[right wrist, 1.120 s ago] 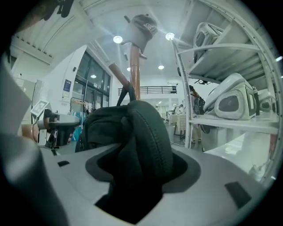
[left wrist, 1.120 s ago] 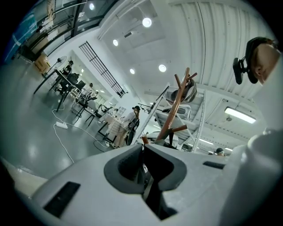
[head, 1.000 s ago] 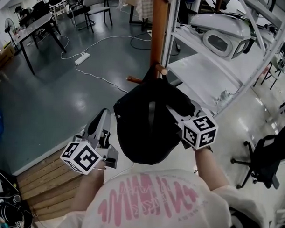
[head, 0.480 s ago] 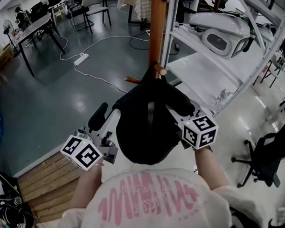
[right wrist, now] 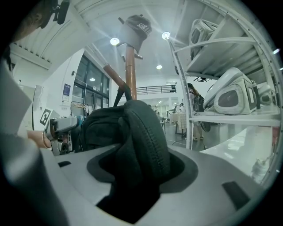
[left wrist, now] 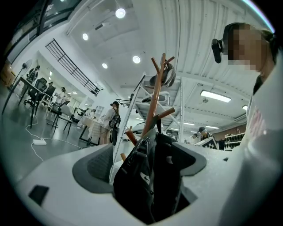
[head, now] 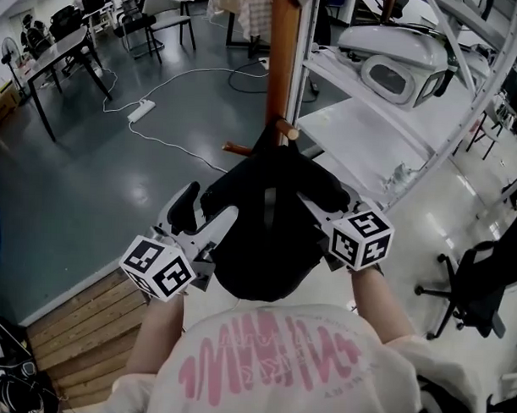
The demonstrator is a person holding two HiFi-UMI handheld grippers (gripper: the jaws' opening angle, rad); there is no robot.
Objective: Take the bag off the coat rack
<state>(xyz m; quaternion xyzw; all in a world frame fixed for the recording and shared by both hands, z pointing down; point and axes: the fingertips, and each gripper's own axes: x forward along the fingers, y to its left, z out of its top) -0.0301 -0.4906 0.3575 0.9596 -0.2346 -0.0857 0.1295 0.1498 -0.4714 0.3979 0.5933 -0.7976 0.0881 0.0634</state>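
A black bag [head: 262,235] hangs by its strap from a peg [head: 287,129] of the wooden coat rack [head: 282,67]. My right gripper [head: 322,202] is shut on the bag's padded right side, and the thick black fold [right wrist: 137,132] fills its jaws [right wrist: 141,167]. My left gripper [head: 206,210] is at the bag's left side; its jaws have just been opening and stand wide. In the left gripper view the bag [left wrist: 141,176] lies between the pads [left wrist: 93,167] without being pinched, and the rack's pole [left wrist: 154,101] rises behind it.
White metal shelving [head: 388,121] with a white machine [head: 399,67] stands right beside the rack. A power strip and cable [head: 143,108] lie on the grey floor. A wooden pallet [head: 84,339] is at lower left, an office chair [head: 484,294] at right. A grey cap [right wrist: 137,28] tops the pole.
My left gripper has moved in toward the bag and its jaws have gone from shut to wide open around the bag's left side. The right gripper and the bag stay put.
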